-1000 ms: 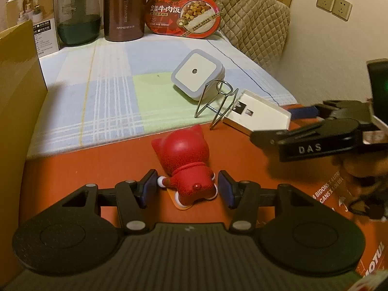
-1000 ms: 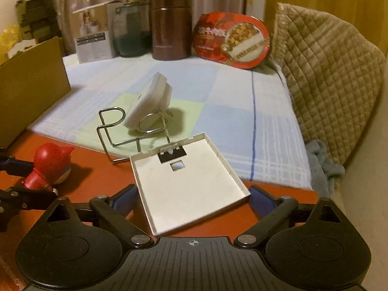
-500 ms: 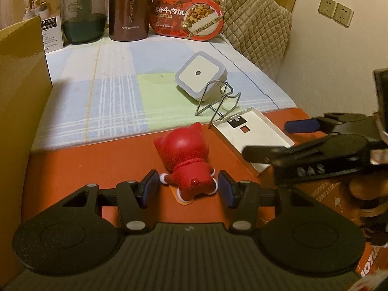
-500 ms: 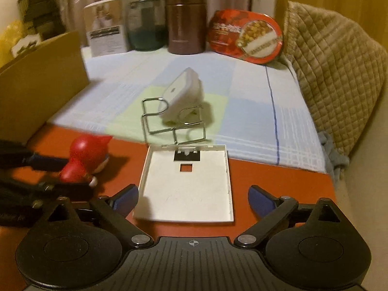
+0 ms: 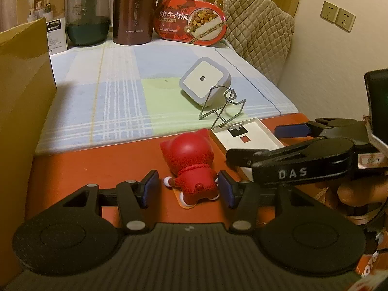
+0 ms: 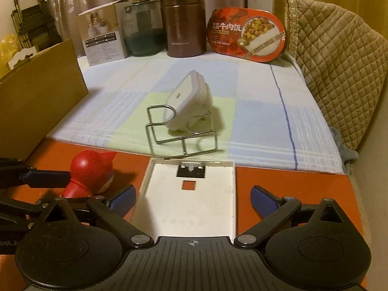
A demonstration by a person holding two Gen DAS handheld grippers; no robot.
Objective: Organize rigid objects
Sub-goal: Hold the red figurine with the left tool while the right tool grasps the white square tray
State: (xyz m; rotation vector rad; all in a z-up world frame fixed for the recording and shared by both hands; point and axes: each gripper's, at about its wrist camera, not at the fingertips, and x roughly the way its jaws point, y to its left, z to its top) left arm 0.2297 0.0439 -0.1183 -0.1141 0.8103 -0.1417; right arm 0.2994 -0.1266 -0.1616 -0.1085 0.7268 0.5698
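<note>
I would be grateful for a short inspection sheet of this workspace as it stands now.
Surface: red board in front, checked cloth behind it.
Job's things: red figurine lying on the board; white flat lid beside it; wire stand and tilted night light on the cloth.
Clutter: brown flask, glass jar, red meal box and printed carton along the back; cardboard flap at the left.
Grippers: left tongs straddle the figurine, with a gap at one pad; right tongs are opening, astride the lid, pads clear of it.
Cables: nothing seen.
Surroundings: quilted cover, wall sockets.
</note>
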